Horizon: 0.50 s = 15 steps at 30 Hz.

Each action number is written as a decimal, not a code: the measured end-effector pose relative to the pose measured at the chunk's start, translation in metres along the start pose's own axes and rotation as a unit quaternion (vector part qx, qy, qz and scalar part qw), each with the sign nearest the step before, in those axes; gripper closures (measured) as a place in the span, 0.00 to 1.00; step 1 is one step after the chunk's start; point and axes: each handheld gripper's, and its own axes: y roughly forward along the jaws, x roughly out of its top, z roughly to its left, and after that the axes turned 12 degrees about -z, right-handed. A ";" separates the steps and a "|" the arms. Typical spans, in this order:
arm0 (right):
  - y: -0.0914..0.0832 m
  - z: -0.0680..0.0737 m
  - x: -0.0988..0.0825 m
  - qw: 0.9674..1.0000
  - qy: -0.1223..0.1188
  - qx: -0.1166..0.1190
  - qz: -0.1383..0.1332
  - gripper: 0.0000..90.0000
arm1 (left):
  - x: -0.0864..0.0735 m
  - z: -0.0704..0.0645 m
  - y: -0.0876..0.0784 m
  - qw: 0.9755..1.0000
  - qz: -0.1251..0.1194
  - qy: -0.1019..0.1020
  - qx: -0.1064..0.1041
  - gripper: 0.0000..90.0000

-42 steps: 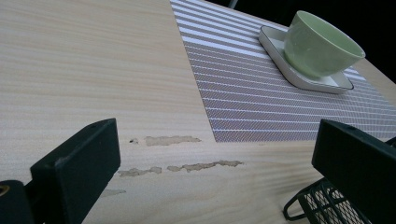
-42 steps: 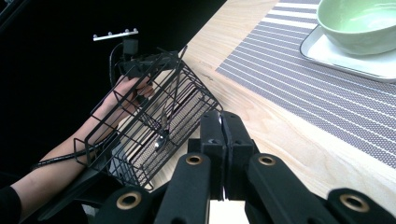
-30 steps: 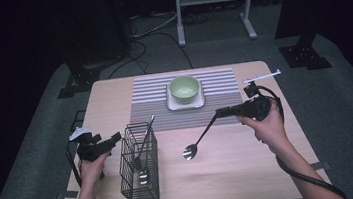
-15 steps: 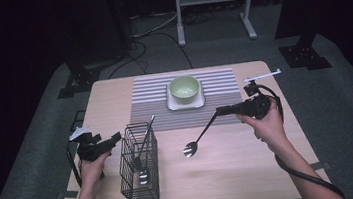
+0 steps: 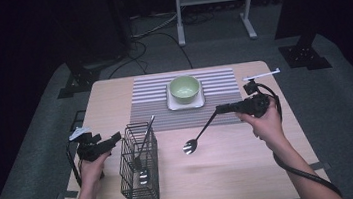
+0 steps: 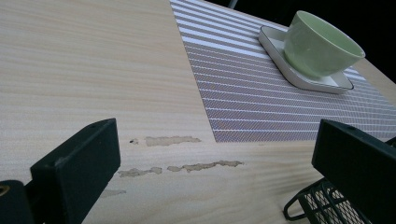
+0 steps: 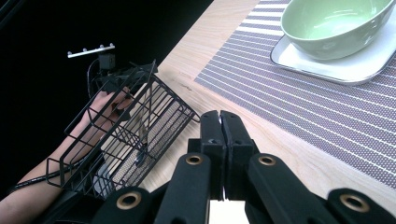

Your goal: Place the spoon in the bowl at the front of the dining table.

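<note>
Black wire basket [image 5: 139, 164] on pale wood table [image 5: 233, 173] holds metal utensils; glossy green bowl [image 5: 185, 89] sits on white sq. plate [image 5: 185, 102] on striped mat [image 5: 225, 99]. R gripper [image 5: 221, 108] clamped on black-handled spoon [image 5: 196, 138], tip low over table; L gripper [image 5: 113, 138] released, beside basket.

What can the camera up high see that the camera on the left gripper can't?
From the high view alone: the black spoon held by the right gripper, a utensil standing in the wire basket, and both of the person's forearms.

From the left gripper view alone: scuffed patches on the wood between its own wide-apart jaws.

Both see the green bowl on its white plate, the striped placemat, the table and at least a corner of the basket.
</note>
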 end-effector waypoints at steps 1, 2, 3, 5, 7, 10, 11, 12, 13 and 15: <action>0.000 0.000 0.000 1.000 0.000 0.000 0.000 0.99 | 0.000 0.000 0.000 1.000 0.000 0.000 0.000 0.00; 0.000 0.000 0.000 1.000 0.001 -0.001 0.000 0.99 | 0.000 0.000 0.000 1.000 0.000 0.000 0.000 0.00; 0.000 -0.002 0.000 1.000 0.002 -0.001 0.000 0.99 | 0.000 0.000 0.000 1.000 0.000 0.000 0.000 0.00; 0.001 -0.002 0.000 1.000 0.002 -0.002 -0.001 0.99 | 0.000 0.000 0.000 1.000 0.000 0.000 0.000 0.00; 0.001 -0.004 0.001 1.000 0.004 -0.005 0.000 0.99 | 0.000 0.000 0.000 1.000 0.000 0.000 -0.001 0.00; 0.002 -0.006 0.002 1.000 0.004 -0.006 -0.002 0.99 | 0.000 0.000 0.000 1.000 0.000 0.000 -0.001 0.00; 0.002 -0.006 0.002 1.000 0.004 -0.006 -0.002 0.99 | 0.000 0.000 0.000 1.000 0.000 0.000 -0.001 0.00; 0.003 -0.008 0.003 1.000 0.006 -0.009 -0.005 0.99 | 0.000 0.000 0.001 1.000 0.000 0.000 -0.001 0.00; 0.004 -0.009 0.004 1.000 0.008 -0.010 -0.005 0.99 | 0.000 0.000 0.001 1.000 0.000 0.000 -0.001 0.00; 0.004 -0.010 0.005 1.000 0.010 -0.012 -0.006 0.99 | 0.000 0.000 0.001 1.000 0.000 -0.001 -0.001 0.00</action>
